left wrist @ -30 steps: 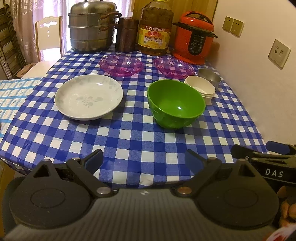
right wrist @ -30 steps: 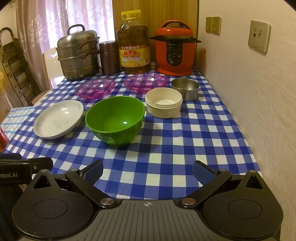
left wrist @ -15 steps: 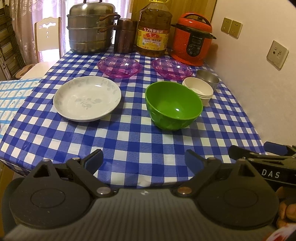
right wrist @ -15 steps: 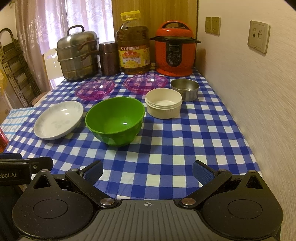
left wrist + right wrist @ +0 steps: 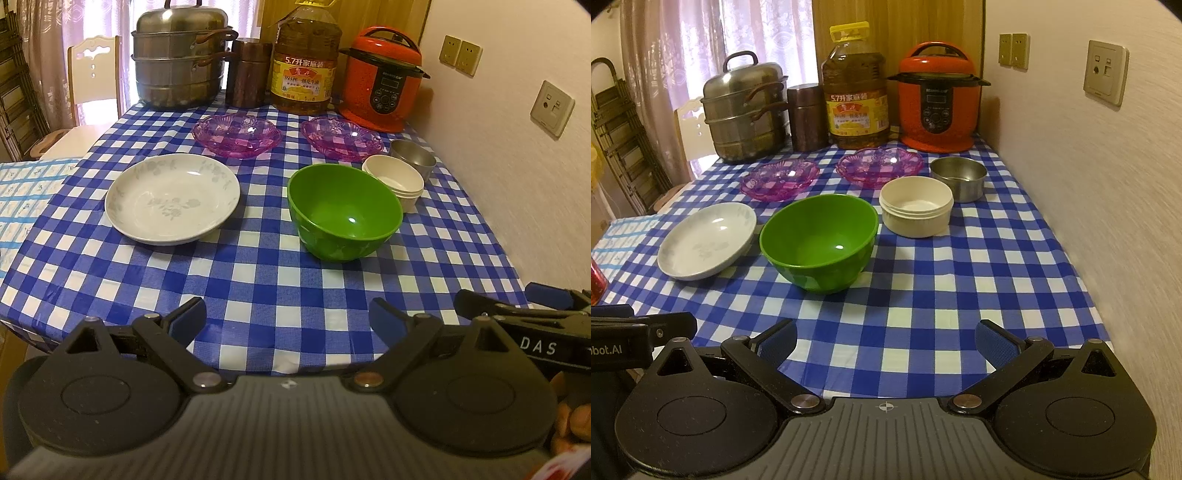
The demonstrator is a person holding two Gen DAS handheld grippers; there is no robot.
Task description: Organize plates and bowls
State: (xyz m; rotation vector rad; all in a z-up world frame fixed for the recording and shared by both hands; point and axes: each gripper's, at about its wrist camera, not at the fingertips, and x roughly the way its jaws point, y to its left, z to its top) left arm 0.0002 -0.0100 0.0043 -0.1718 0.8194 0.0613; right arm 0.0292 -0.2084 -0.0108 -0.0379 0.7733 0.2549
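On the blue checked tablecloth [image 5: 266, 280] sit a white floral plate [image 5: 172, 198] [image 5: 706, 240], a green bowl [image 5: 344, 211] [image 5: 819, 242], stacked cream bowls [image 5: 393, 181] [image 5: 916, 209], a small steel bowl [image 5: 413, 158] [image 5: 958, 178] and two purple glass dishes [image 5: 236, 134] [image 5: 341, 138] [image 5: 780, 178] [image 5: 880, 165]. My left gripper [image 5: 286, 321] is open over the table's near edge, nothing between its fingers. My right gripper [image 5: 886, 341] is open too, near the front edge, facing the green bowl. Each gripper shows at the side of the other's view.
Along the back stand a steel steamer pot [image 5: 181, 61], a brown canister [image 5: 247, 72], a big oil bottle [image 5: 304, 62] and a red pressure cooker [image 5: 382, 79]. A wall [image 5: 1108, 184] runs along the right side. A chair [image 5: 94, 70] stands at the far left.
The left gripper has edged forward and up a little, so the dishes sit slightly lower in its view. The right gripper has hardly moved. Both stay open.
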